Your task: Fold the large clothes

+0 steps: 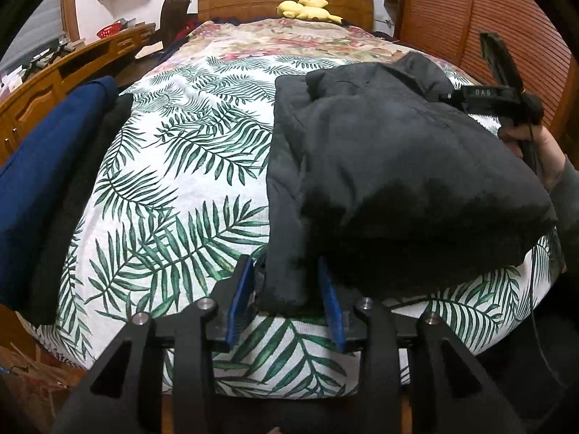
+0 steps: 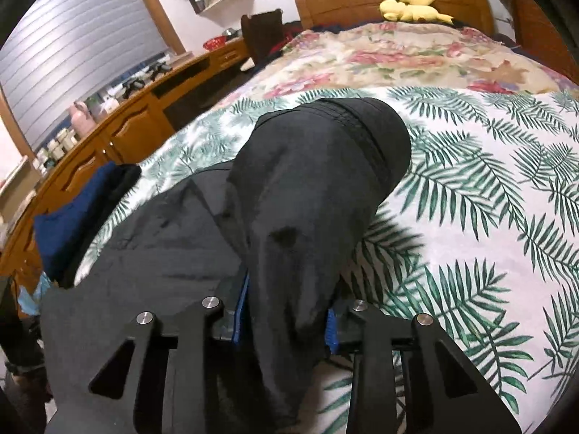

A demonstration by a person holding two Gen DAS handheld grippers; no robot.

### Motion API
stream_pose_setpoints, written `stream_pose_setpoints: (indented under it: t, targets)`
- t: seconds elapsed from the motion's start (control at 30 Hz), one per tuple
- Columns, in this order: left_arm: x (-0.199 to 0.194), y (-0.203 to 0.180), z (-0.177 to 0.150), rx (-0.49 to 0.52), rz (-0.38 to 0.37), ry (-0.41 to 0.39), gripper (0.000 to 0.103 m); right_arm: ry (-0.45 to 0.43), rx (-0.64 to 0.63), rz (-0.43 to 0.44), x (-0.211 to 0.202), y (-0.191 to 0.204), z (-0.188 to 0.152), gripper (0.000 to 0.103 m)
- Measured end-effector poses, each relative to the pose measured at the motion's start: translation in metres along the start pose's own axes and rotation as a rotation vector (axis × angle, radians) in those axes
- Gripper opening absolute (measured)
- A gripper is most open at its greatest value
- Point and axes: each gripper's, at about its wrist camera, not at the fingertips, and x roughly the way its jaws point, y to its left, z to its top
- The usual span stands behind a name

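A large black padded jacket [image 1: 380, 152] lies bunched on the right side of the bed's palm-leaf sheet [image 1: 181, 166]. My left gripper [image 1: 286, 285] is shut on the jacket's near lower corner, cloth between its blue pads. In the right wrist view the jacket [image 2: 311, 195] drapes forward from my right gripper [image 2: 289, 311], which is shut on a fold of it and holds it raised above the sheet [image 2: 470, 199]. The right gripper also shows in the left wrist view [image 1: 481, 97] at the jacket's far right edge, held by a hand.
Folded dark blue and black clothes [image 1: 47, 195] lie along the bed's left edge. A floral blanket [image 1: 289, 39] and yellow plush toy [image 1: 307, 9] are near the wooden headboard. A wooden desk [image 2: 108, 137] runs along the left; a wardrobe [image 1: 488, 18] stands at the right.
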Motion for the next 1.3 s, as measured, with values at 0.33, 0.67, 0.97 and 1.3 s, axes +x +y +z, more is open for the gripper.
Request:
stream_pose_setpoints:
  t: [0.33, 0.67, 0.97, 1.3]
  targets:
    - [0.002, 0.006, -0.006, -0.075, -0.035, -0.015, 0.036, 0.034, 0.048, -0.020, 0.022, -0.012, -0.005, 0.051]
    - [0.001, 0.011, 0.001, -0.119, -0.071, 0.001, 0.020, 0.004, 0.134, 0.109, 0.019, -0.022, -0.004, 0.032]
    - [-0.032, -0.010, 0.013, -0.039, -0.025, -0.108, 0.004, -0.116, 0.196, 0.200, -0.026, -0.022, -0.007, 0.026]
    - [-0.057, -0.022, 0.026, -0.015, -0.069, -0.215, 0.003, -0.234, 0.100, 0.143, -0.085, 0.008, -0.013, 0.024]
